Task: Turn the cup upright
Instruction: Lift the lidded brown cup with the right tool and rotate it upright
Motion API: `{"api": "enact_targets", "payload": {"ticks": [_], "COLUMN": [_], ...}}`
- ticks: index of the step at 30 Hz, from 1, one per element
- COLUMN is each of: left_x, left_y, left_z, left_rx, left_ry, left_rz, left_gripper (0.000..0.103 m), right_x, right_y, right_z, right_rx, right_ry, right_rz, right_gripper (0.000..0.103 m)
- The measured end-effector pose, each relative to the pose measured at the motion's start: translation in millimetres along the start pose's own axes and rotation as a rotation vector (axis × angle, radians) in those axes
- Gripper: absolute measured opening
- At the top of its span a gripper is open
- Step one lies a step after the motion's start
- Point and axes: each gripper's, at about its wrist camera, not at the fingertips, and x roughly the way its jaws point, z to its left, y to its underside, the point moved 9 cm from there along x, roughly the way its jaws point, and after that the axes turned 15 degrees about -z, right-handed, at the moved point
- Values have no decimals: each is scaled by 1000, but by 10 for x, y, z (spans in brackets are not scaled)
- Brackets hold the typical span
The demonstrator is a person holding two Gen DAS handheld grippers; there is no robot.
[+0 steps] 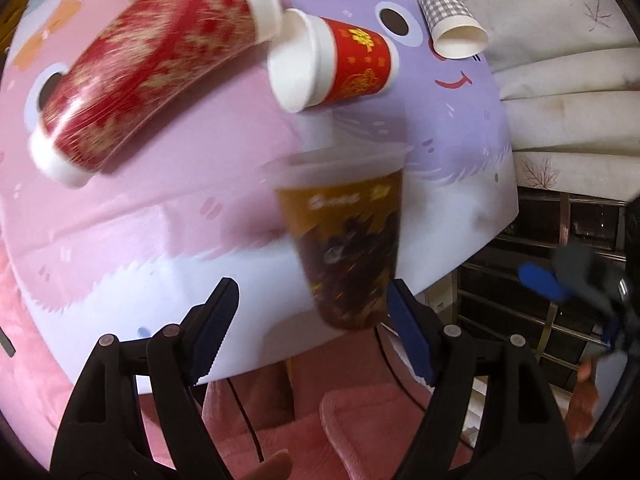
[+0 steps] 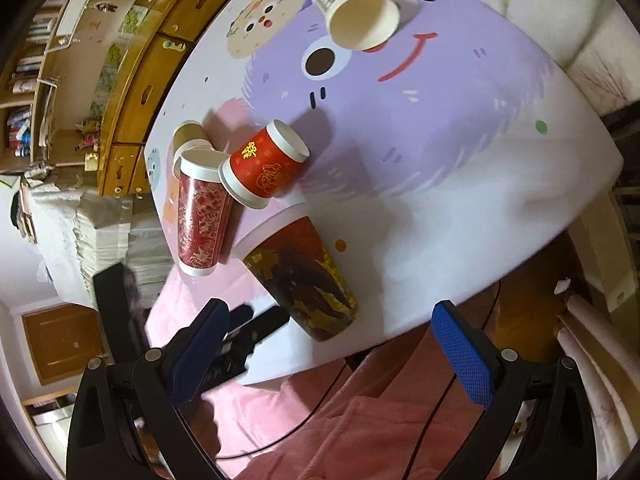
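A brown and gold printed cup (image 1: 348, 244) (image 2: 304, 280) lies on its side near the table's front edge, its base toward me. My left gripper (image 1: 312, 332) is open, its fingers either side of the cup's base without touching. My right gripper (image 2: 332, 340) is open, just short of the same cup. A tall red cup (image 1: 148, 68) (image 2: 200, 216), a short red cup (image 1: 340, 60) (image 2: 264, 164) and a checked paper cup (image 1: 452, 20) (image 2: 360, 12) also lie on their sides.
The table (image 1: 160, 208) (image 2: 460, 160) has a pink and purple cartoon cover. A tan cup (image 2: 188, 136) lies behind the tall red one. Wooden drawers (image 2: 132, 92) stand beyond the table. Pink fabric (image 2: 320, 420) lies below its front edge.
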Motion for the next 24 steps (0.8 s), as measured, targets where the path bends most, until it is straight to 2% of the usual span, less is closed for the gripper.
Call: {"api": "enact_targets", "payload": {"ticks": [5,8,11,17,21,23,24], "left_x": [-245,-399,-546,-779,-855,-912,-950], "left_y": [152,158,83,14,-35,-80,-121], "left_z": [197,392,580,937,1155,1221,1250], "left_rx": [-41,-67,-125,-216,-238,-241,-241], "left_ry": [-14,-57,-90,-145,-200,-217,-227], "left_rz": [14,-17,-68,-115,-137,-172,-196], "left_gripper": [74,74,74,74,74,74,74], "right_x": [355,598,841,1206,1325,1358,1370], "right_y": [43,105,174,291,341,340,343], "right_z": [222,352,520,693,735,761,780], "right_rx": [-166,-258,-333,-402,-410,-417,-420], "right_ry": [69,99,91,102,99,89,82], "right_rz": [29,45,64,111,122,118,116], "right_gripper": [103,103,103,103,102,99,94]}}
